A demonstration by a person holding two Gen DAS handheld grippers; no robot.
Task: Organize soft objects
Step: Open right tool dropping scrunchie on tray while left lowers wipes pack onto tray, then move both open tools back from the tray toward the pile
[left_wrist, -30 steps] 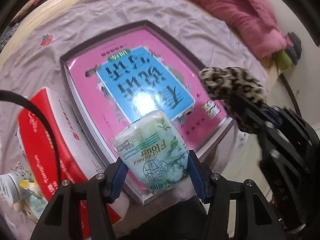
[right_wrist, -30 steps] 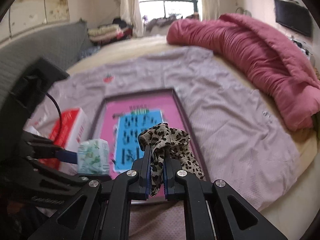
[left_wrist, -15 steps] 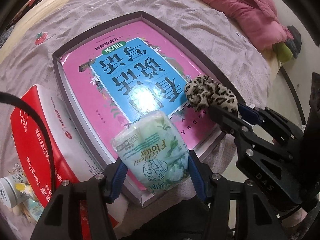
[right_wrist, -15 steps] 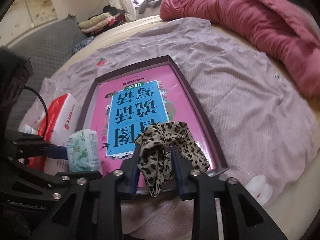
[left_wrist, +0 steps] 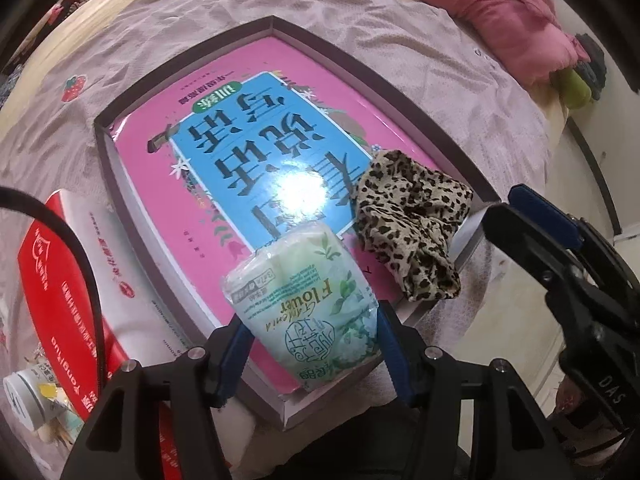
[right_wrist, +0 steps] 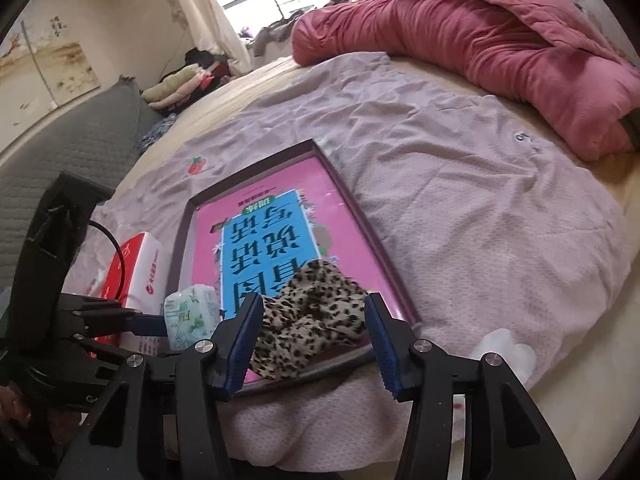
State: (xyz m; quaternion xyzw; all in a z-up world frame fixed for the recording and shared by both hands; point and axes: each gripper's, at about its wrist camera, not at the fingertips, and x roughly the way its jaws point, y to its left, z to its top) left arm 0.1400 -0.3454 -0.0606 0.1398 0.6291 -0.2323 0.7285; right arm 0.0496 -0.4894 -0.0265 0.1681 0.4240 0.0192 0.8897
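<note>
Now the leopard-print cloth lies crumpled in the shallow box, on the near right corner of the pink book that fills that box, with one fold draped over the box's near rim. The right tongs have just been opening: their blue pads stand apart on either side of the cloth, which sits between them, and in the right wrist view the left pad seems to brush its edge while the right pad is clear of it. In the left wrist view those tongs show just beside the box's right corner.

The left tongs are clenched on a pale green tissue pack printed with leaves and the word "Flower". It sits upright between the blue pads, over the near edge of the box and just left of the cloth.

Left of the box a red and white carton lies on the bed's lilac sheet. Beyond the box, at the far right of the bed, a pink quilt is heaped.
</note>
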